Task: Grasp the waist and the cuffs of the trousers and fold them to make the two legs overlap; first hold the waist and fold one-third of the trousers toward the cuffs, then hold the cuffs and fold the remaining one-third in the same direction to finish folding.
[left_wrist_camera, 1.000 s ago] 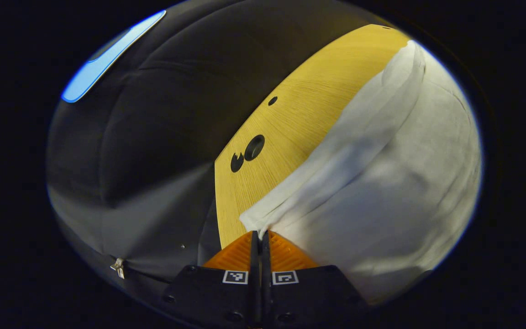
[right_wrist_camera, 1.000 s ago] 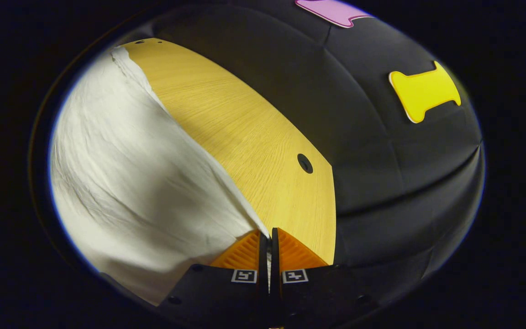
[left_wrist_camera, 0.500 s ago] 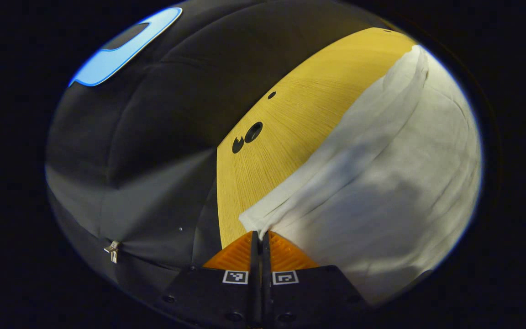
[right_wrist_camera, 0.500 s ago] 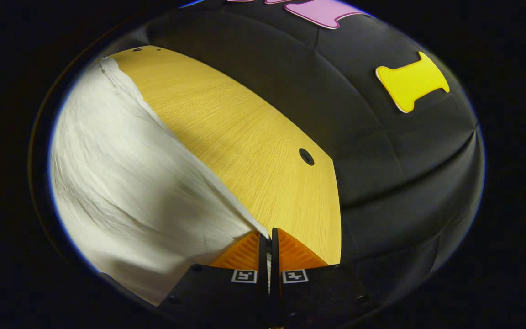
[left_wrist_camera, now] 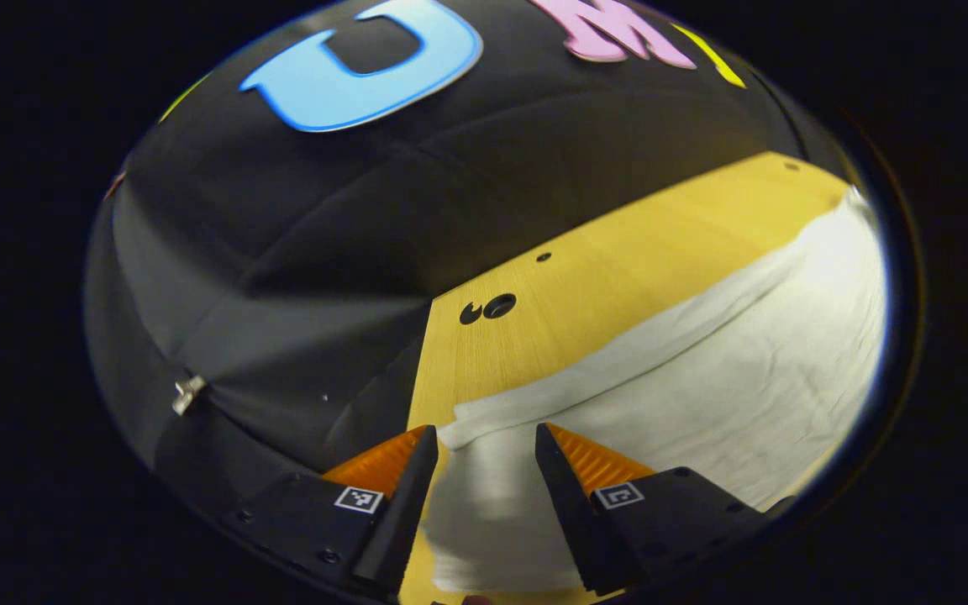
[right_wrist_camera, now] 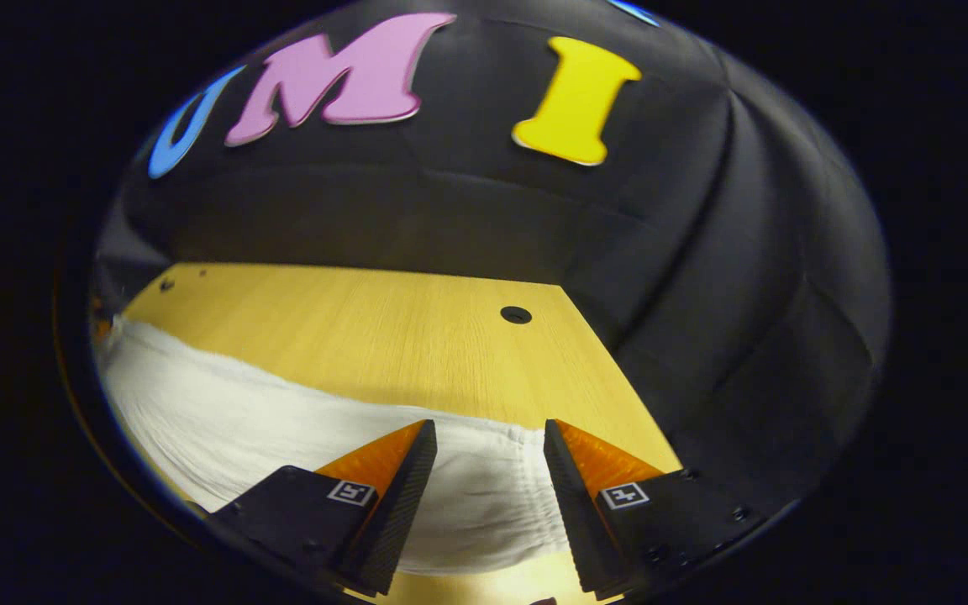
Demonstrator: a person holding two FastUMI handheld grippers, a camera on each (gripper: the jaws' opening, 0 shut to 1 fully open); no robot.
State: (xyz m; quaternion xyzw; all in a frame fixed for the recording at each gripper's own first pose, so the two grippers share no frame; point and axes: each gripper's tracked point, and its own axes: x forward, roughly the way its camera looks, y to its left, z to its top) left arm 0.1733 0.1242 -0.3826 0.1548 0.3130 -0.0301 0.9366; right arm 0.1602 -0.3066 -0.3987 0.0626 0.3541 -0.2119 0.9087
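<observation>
The white trousers [left_wrist_camera: 702,395] lie flat on the yellow wooden table [left_wrist_camera: 585,294], stretching away to the right in the left gripper view. One end of the cloth lies below my left gripper [left_wrist_camera: 484,433], which stands open above it with nothing between its fingers. In the right gripper view the trousers [right_wrist_camera: 282,420] run off to the left across the table [right_wrist_camera: 383,328]. My right gripper [right_wrist_camera: 488,428] is open over their near end, and the cloth shows through the gap between the fingers. Which end is the waist and which the cuffs I cannot tell.
The black cloth wall [right_wrist_camera: 450,210] closes the booth behind the table. Small round holes [left_wrist_camera: 499,305] mark the tabletop, one also near the right corner [right_wrist_camera: 516,315]. The table's left edge [left_wrist_camera: 421,370] drops off beside my left gripper. A metal clip [left_wrist_camera: 188,391] sits on the cloth wall.
Both grippers were shut on the trousers' edge and have opened, letting the cloth drop flat on the table. Both have tilted up, so more of the wall shows.
</observation>
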